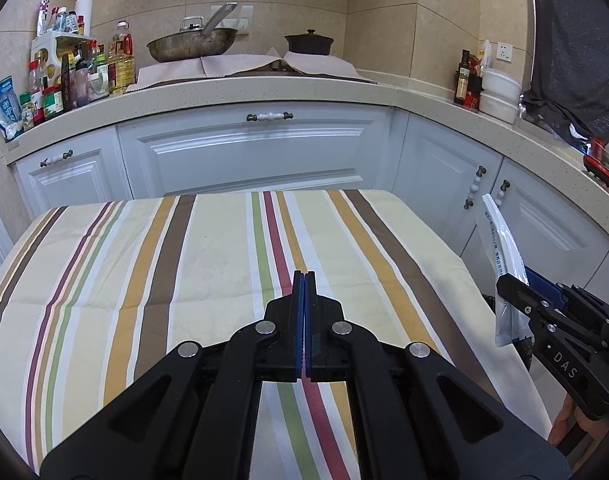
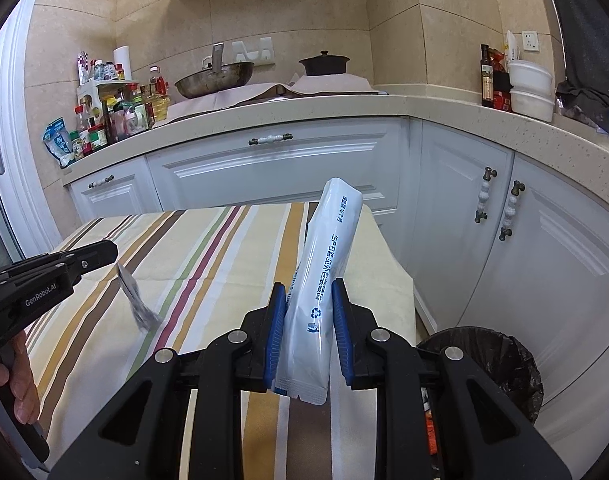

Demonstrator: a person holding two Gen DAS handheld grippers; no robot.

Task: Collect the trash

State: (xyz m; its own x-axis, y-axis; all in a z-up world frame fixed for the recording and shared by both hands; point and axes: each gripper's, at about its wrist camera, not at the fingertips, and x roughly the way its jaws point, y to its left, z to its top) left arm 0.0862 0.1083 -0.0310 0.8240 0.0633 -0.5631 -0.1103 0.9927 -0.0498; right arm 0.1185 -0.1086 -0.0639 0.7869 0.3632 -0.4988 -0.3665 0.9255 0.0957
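Pinching white pouch (image 2: 324,280), right tongs (image 2: 309,334) part-open; left tongs (image 1: 304,312) clenched (silvery scrap (image 2: 136,300) dangling).

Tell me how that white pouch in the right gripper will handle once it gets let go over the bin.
The white pouch looks puffy yet creased where the right gripper pinches it, so it is probably soft and light. Its glossy film may slip easily from the pads. Standing tilted above them, it holds some shape, so it would likely topple rather than fold toward the trash bin.
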